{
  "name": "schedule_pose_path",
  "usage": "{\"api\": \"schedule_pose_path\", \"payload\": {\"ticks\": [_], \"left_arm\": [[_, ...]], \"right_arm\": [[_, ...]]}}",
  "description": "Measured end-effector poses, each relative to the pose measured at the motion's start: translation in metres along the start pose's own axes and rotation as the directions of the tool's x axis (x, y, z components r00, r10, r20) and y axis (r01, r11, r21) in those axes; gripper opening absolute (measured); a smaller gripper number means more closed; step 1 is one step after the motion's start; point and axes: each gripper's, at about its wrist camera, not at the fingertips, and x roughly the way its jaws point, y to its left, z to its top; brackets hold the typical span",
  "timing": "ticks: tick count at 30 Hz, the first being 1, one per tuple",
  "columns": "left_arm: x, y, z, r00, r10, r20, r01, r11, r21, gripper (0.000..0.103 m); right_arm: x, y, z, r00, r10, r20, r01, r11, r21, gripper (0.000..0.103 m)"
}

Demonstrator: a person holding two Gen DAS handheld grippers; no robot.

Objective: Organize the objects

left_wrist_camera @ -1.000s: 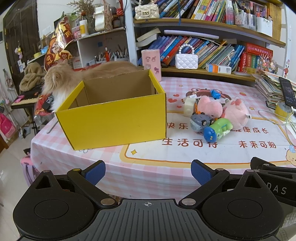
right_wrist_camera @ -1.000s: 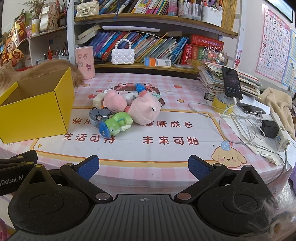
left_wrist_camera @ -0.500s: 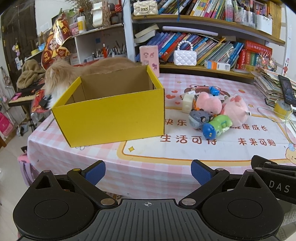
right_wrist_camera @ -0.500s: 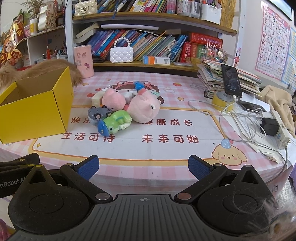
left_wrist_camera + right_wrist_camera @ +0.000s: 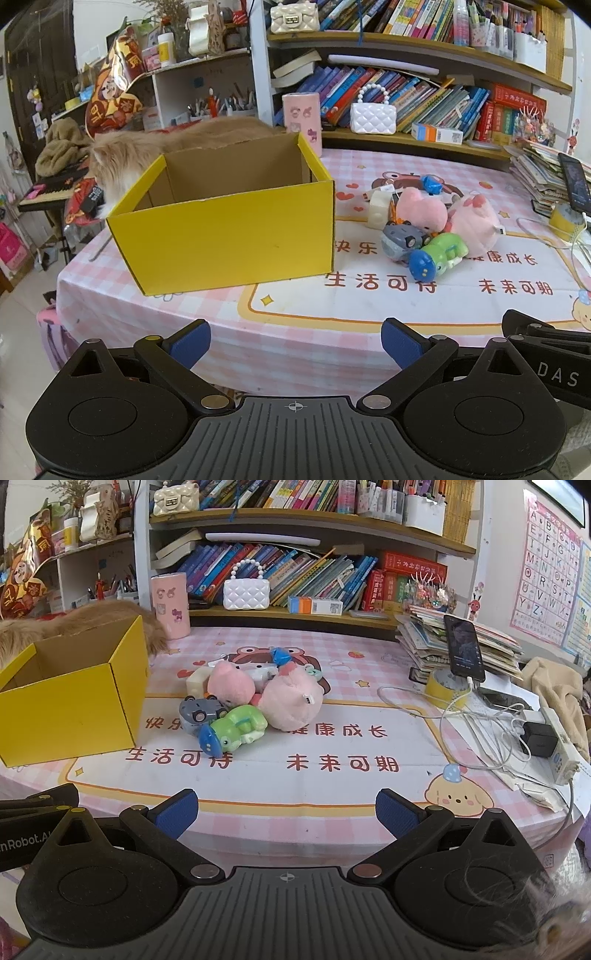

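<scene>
An open yellow cardboard box stands on the left of the table; it also shows in the right wrist view. A pile of toys lies right of it: a green frog toy, a grey toy car, two pink plush toys and a cream block. My left gripper is open and empty at the table's near edge. My right gripper is open and empty, beside it.
A long-haired orange cat stands behind the box. A pink cup and a white purse sit at the back. A phone, book stack, tape roll and cables crowd the right side.
Both grippers have pulled back and risen slightly; the box and toys look a little farther and lower in view. The cat's head has lowered behind the box. Jaws unchanged.
</scene>
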Motion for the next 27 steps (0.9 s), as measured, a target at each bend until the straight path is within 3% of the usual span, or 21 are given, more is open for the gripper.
{"api": "schedule_pose_path", "payload": {"ticks": [19,27], "left_arm": [[0.008,0.01,0.0,1.0,-0.025,-0.016,0.024,0.999,-0.039,0.1],[0.012,0.012,0.006,0.996,-0.085,-0.008,0.084,0.994,-0.065,0.1]], "right_arm": [[0.005,0.007,0.002,1.0,0.017,0.002,-0.017,1.0,-0.013,0.103],[0.01,0.008,0.004,1.0,0.004,-0.006,-0.004,1.0,-0.017,0.103]]}}
